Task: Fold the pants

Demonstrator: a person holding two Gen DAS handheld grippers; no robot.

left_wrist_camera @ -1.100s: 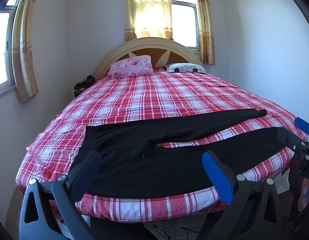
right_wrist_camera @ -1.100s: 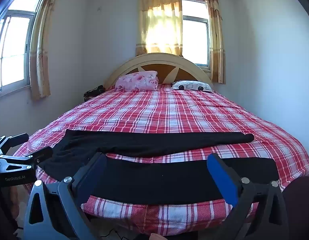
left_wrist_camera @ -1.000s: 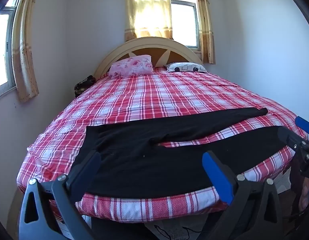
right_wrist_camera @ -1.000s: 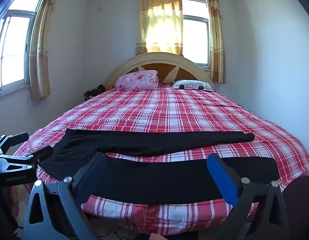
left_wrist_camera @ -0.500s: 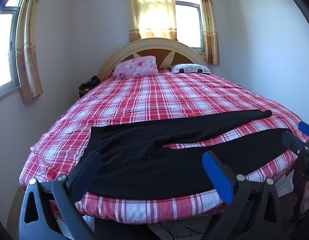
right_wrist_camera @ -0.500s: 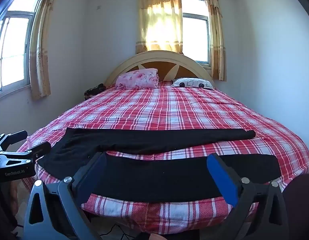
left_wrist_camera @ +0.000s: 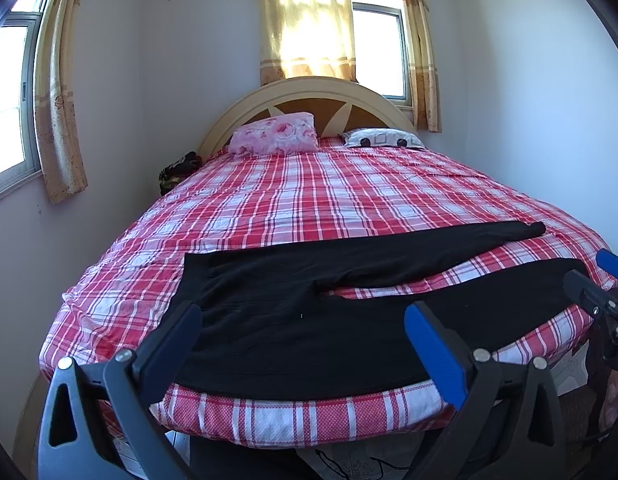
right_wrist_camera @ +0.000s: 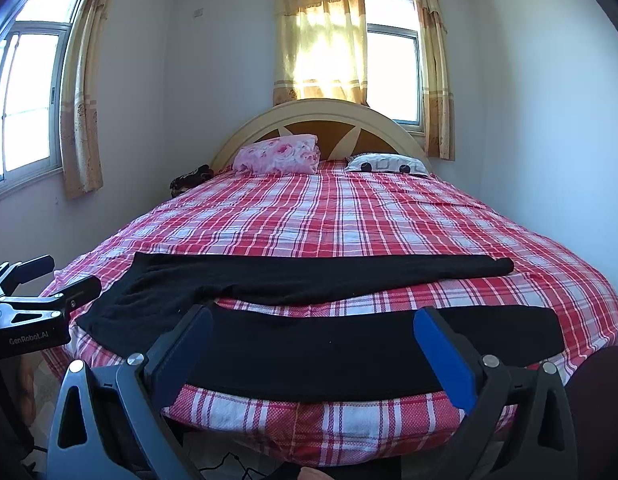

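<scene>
Left wrist | pants (left_wrist_camera: pixel 301 320) flat on bed (left_wrist_camera: pixel 309 200) | beyond spread fingers (left_wrist_camera: pixel 433 344)

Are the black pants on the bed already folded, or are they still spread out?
Spread out. The black pants lie flat on the bed, both legs extended and separated by a strip of plaid sheet; nothing is doubled over.

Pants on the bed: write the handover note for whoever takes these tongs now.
Left tongs: open, empty, hovering at the foot of the bed by the waist end.
Right tongs: open, empty, in front of the near leg.
Black pants: flat across the foot of the bed, waist on the left, legs spread apart pointing right.
Done: pants laid out; no fold yet.
Left: lay one leg over the other, then fold lengthwise.
</scene>
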